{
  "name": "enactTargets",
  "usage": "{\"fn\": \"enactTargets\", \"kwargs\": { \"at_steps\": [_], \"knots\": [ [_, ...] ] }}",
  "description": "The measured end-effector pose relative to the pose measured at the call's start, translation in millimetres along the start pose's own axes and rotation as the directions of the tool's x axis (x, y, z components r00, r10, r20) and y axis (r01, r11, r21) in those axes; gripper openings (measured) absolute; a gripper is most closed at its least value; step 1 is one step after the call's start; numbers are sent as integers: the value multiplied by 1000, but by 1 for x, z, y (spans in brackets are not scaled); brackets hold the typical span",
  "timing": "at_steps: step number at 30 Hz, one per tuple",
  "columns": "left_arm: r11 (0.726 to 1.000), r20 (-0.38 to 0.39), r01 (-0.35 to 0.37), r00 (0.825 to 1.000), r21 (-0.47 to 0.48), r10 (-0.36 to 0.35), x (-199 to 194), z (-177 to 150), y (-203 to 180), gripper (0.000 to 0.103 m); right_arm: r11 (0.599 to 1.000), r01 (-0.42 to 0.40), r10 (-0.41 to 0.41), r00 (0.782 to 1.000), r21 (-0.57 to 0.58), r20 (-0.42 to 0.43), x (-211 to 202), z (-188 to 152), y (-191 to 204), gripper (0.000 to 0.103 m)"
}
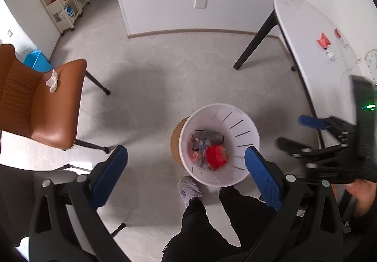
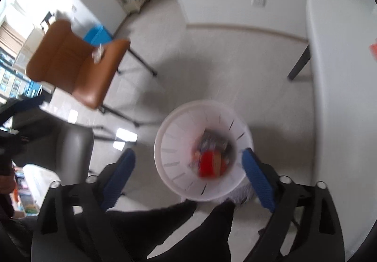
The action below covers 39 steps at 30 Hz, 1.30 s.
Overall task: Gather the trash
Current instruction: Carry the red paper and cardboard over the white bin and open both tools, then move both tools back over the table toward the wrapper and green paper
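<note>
My left tongs (image 1: pixel 186 174): released, both blue pads spread wide, nothing between them; they point steeply down at the floor.
My right tongs (image 2: pixel 188 176): released too, pads wide apart with nothing gripped, over the bin; this view is blurred.
My legs (image 1: pixel 207 222): dark trousers and a grey slipper (image 1: pixel 189 190) at 6 o'clock, just beside the bin.
Bin (image 1: pixel 235 120): white, slotted wall, standing on the floor under both tongs; inside lie a red wrapper (image 1: pixel 215 157) and darker packets.
Chair (image 1: pixel 42 101): brown, at 9 o'clock of the bin, with a crumpled white tissue (image 1: pixel 52 80) on its seat.
Surface (image 1: pixel 304 35): white, at 2 o'clock, carrying a red scrap (image 1: pixel 324 40) and a small white crumpled scrap (image 1: pixel 331 55).
Shelf cart (image 1: pixel 62 6): far at 11 o'clock, by the wall.
</note>
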<state>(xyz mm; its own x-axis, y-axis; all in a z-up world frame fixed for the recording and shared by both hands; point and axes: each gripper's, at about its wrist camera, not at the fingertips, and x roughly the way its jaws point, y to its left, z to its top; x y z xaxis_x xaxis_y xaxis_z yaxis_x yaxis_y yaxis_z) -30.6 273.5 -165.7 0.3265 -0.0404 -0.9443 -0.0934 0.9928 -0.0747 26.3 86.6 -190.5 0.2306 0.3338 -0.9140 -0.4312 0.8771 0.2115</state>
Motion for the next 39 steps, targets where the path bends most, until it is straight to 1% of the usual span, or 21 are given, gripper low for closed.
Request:
{"fn": "enactTargets", "kwargs": {
  "at_steps": [1, 2, 4, 6, 10, 13, 15, 18, 21, 24, 27, 29, 31, 36, 39],
  "knots": [
    [1000, 8, 9, 1000, 5, -9, -3, 2, -4, 95, 1000, 17, -18, 999, 5, 36, -15, 0, -1, 100],
    [1000, 16, 21, 1000, 12, -21, -7, 5, -9, 95, 999, 49, -50, 995, 18, 89, -38, 1, -5, 100],
    [999, 28, 44, 999, 26, -45, -11, 10, -18, 95, 995, 86, -93, 985, 51, 147, -67, 2, -17, 100],
    [996, 40, 69, 997, 51, -71, -14, 18, -31, 95, 989, 117, -133, 974, 95, 183, -87, 3, -32, 100],
    [989, 61, 110, 991, 102, -116, -18, 34, -67, 95, 964, 173, -217, 952, 202, 218, -119, -6, -77, 100],
    [980, 69, 133, 987, 147, -144, -18, 47, -100, 95, 939, 212, -274, 936, 271, 219, -134, -19, -114, 100],
    [973, 80, 142, 984, 181, -159, -20, 55, -124, 95, 921, 221, -298, 930, 321, 215, -142, -28, -140, 100],
    [963, 113, 133, 980, 234, -163, -23, 68, -162, 95, 904, 215, -307, 928, 369, 212, -148, -38, -167, 100],
    [953, 124, 135, 977, 270, -173, -23, 80, -198, 95, 894, 221, -318, 926, 389, 206, -151, -44, -192, 100],
    [946, 126, 134, 976, 295, -178, -21, 93, -231, 95, 893, 216, -314, 927, 394, 205, -154, -46, -217, 100],
    [940, 130, 118, 977, 320, -167, -17, 106, -261, 95, 902, 210, -303, 930, 376, 208, -156, -42, -241, 100],
    [939, 137, 98, 979, 328, -151, -14, 113, -276, 95, 921, 188, -271, 938, 340, 217, -153, -32, -258, 100],
    [942, 140, 87, 980, 323, -139, -10, 123, -291, 95, 936, 188, -260, 939, 297, 226, -148, -17, -276, 100],
    [958, 134, 59, 986, 281, -100, -3, 143, -316, 95, 959, 159, -214, 948, 233, 235, -126, 20, -318, 100],
    [964, 140, 24, 988, 265, -64, 1, 152, -325, 95, 965, 152, -200, 953, 214, 226, -107, 43, -343, 86]
  ]
}}
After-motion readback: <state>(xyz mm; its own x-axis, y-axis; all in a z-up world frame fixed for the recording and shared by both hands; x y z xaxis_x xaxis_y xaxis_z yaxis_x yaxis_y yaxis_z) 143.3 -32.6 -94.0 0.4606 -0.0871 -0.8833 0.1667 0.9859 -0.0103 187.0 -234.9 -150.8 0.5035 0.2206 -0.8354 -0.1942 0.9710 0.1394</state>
